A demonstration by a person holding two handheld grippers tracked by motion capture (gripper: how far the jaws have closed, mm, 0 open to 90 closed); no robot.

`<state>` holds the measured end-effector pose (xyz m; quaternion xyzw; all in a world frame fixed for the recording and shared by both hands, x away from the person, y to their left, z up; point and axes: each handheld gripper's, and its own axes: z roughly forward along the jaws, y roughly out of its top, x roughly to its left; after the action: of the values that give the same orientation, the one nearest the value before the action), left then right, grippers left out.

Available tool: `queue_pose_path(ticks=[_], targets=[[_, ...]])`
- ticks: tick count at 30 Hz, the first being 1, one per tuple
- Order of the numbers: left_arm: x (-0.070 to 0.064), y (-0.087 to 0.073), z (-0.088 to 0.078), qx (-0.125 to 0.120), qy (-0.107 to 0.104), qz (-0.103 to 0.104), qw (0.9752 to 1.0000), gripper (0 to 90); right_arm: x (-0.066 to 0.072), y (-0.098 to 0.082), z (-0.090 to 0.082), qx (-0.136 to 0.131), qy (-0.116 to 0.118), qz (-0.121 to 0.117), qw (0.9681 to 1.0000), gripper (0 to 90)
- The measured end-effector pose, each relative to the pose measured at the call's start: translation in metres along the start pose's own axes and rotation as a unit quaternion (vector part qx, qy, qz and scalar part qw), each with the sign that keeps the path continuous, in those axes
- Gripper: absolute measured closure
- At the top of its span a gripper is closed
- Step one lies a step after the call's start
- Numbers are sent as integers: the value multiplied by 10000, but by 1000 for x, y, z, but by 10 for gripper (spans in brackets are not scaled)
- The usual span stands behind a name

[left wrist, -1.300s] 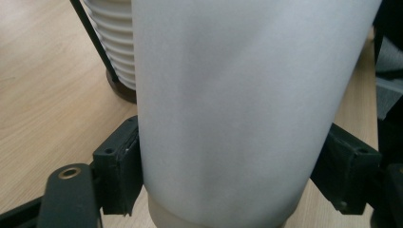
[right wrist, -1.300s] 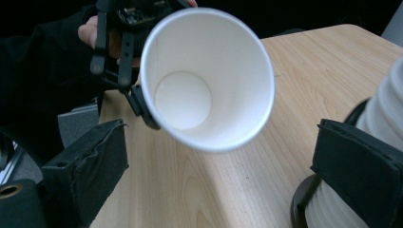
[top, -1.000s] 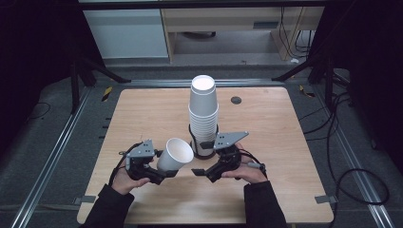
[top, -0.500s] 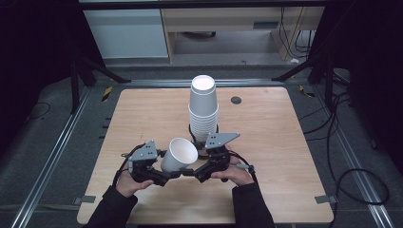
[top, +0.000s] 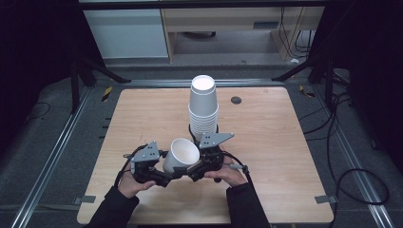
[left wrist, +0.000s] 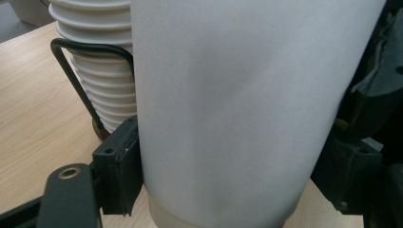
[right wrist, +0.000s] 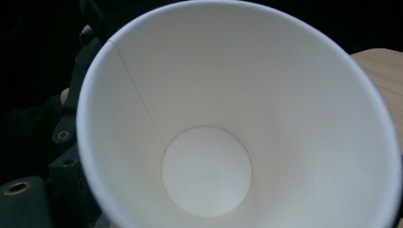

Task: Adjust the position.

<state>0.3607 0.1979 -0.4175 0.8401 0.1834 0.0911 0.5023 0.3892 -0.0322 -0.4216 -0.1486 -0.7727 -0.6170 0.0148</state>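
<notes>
We hold a single white paper cup [top: 180, 154] tilted between our two tools, just in front of the stack of cups [top: 204, 107] standing in its black wire holder [left wrist: 81, 71] on the desk [top: 285, 142]. Our left hand-held gripper [top: 164, 173] is clenched on the cup's lower wall, one pad [left wrist: 119, 173] pressed flat against it. Our right hand-held gripper [top: 197, 168] looks straight into the cup's open mouth; we cannot tell whether it is clenched or released. The cup looks light, thin and easily crushed, so we judge a gentle hold near the stiffer base or rolled rim safest.
</notes>
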Motion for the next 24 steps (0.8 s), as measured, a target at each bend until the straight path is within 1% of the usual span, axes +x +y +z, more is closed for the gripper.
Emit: queue_pose_path(ticks=[4, 9, 14, 18, 21, 24], targets=[[0, 0, 0, 11, 7, -9, 10000, 211, 0, 0, 3, -80, -31, 2, 10000, 118], [1, -1, 0, 8, 4, -5, 10000, 210, 0, -1, 3, -143, -26, 1, 9999, 130], [1, -1, 0, 12, -23, 10, 10000, 207, 1, -1, 3, -154, -37, -59, 9999, 139], [0, -1, 1, 31, -19, 26, 10000, 201, 1, -1, 2, -102, -47, -104, 9999, 145], [-1, -1, 2, 98, -39, 62, 9999, 190, 1, 0, 1, -100, -33, -118, 9999, 146], [-2, -2, 5, 249, -35, 100, 9996, 173, 1, 3, -5, -186, -59, -117, 9997, 147]])
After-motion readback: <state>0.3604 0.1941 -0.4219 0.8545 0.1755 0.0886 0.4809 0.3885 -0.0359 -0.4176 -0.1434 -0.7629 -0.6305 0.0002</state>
